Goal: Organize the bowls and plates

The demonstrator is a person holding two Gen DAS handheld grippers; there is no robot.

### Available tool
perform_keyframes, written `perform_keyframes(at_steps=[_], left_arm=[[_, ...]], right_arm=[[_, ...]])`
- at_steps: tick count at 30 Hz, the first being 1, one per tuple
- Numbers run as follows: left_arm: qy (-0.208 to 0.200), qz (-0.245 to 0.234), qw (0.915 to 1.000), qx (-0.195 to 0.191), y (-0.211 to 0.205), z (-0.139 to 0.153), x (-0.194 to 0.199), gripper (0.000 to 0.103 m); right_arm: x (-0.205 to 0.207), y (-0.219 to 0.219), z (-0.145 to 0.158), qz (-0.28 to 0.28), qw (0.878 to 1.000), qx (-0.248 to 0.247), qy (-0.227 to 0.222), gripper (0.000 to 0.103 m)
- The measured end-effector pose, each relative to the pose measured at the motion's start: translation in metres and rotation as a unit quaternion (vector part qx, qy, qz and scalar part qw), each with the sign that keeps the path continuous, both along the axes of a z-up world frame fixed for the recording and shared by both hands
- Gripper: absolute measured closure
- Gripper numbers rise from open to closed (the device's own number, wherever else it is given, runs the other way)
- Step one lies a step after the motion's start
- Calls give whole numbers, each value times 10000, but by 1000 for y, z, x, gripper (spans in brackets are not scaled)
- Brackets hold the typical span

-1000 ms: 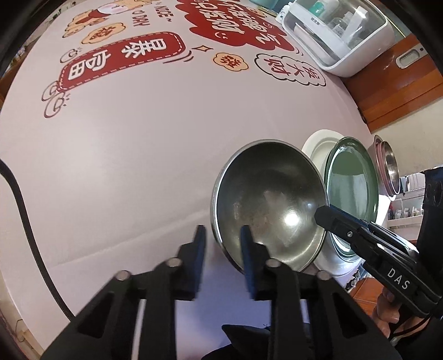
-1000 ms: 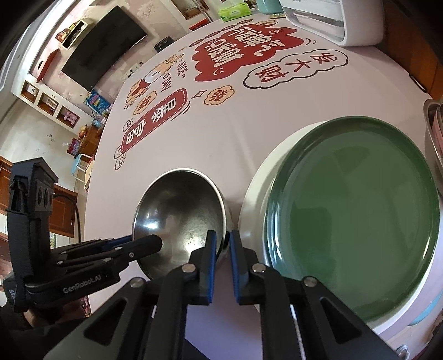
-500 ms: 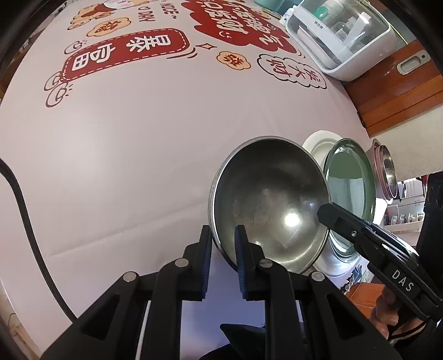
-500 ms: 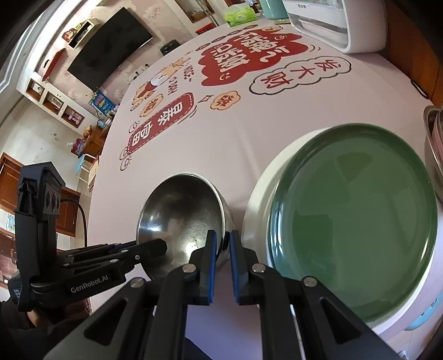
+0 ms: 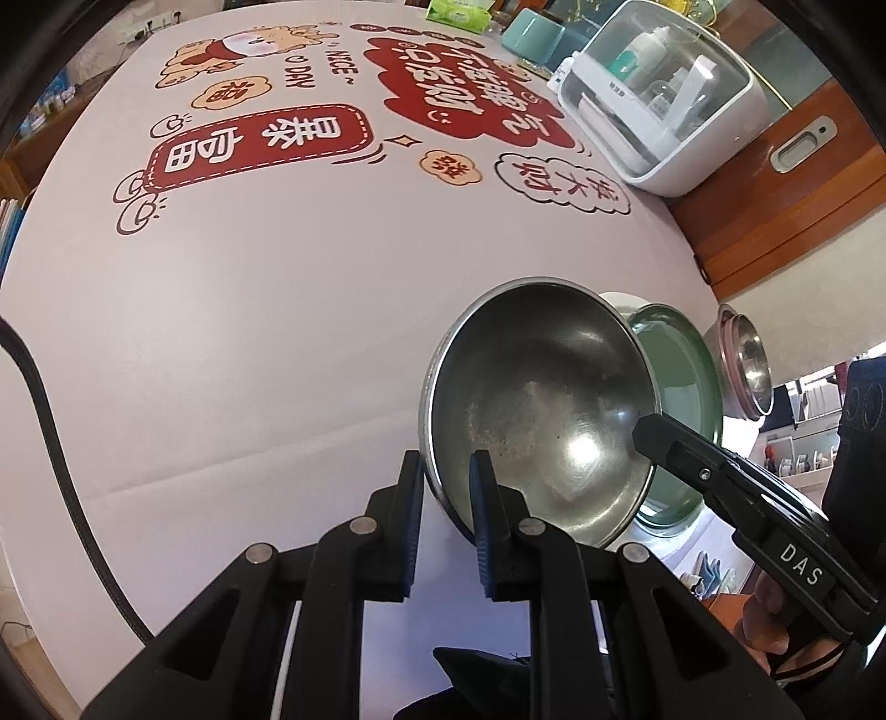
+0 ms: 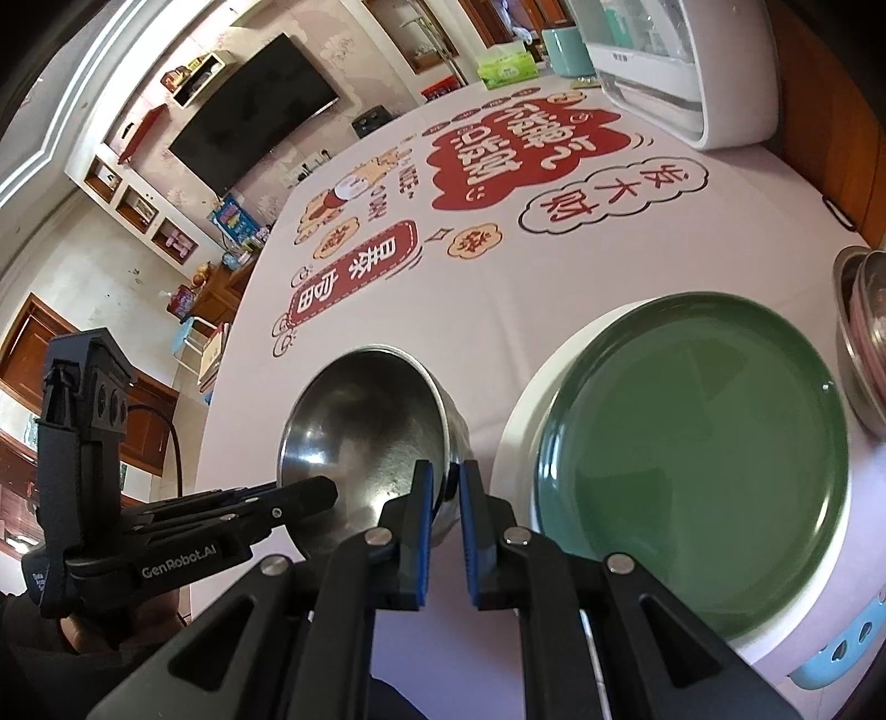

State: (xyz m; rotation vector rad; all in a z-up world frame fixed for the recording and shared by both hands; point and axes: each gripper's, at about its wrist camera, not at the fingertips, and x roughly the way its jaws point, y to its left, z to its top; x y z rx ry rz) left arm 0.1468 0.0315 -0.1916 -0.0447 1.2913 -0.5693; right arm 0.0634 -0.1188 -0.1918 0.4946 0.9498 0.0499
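A steel bowl [image 5: 542, 410] is held tilted just above the printed tablecloth, gripped on opposite rims. My left gripper [image 5: 446, 476] is shut on its near-left rim; it shows in the right wrist view [image 6: 315, 490] too. My right gripper [image 6: 443, 487] is shut on the bowl's [image 6: 360, 421] right rim and appears in the left wrist view [image 5: 653, 432]. Beside the bowl, a green plate [image 6: 692, 448] rests on a white plate [image 6: 515, 410]. Stacked steel and pink bowls [image 6: 864, 343] stand at the far right.
A white storage box with a clear lid [image 5: 664, 105] stands at the table's far right, with a teal container [image 5: 531, 33] and a green tissue pack [image 6: 506, 66] behind it. A wooden cabinet [image 5: 786, 188] borders the right edge. A black cable [image 5: 50, 443] hangs left.
My left gripper closed onto the bowl's rim. Both grippers then lifted and tilted the bowl beside the plates.
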Motion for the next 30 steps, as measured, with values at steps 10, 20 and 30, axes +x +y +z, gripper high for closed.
perform_keyframes(at_steps=[10, 20, 30], left_arm=[[-259, -196, 9988, -367, -27, 21, -17, 88], [-392, -610, 9961, -507, -84, 37, -37, 88], [-549, -823, 9934, -585, -143, 44, -65, 88]], right_arm=[[-32, -28, 20, -267, 9989, -126, -366, 94], [-70, -72, 35, -633, 9963, -324, -482, 94], [-99, -128, 47, -799, 9944, -403, -557, 94]])
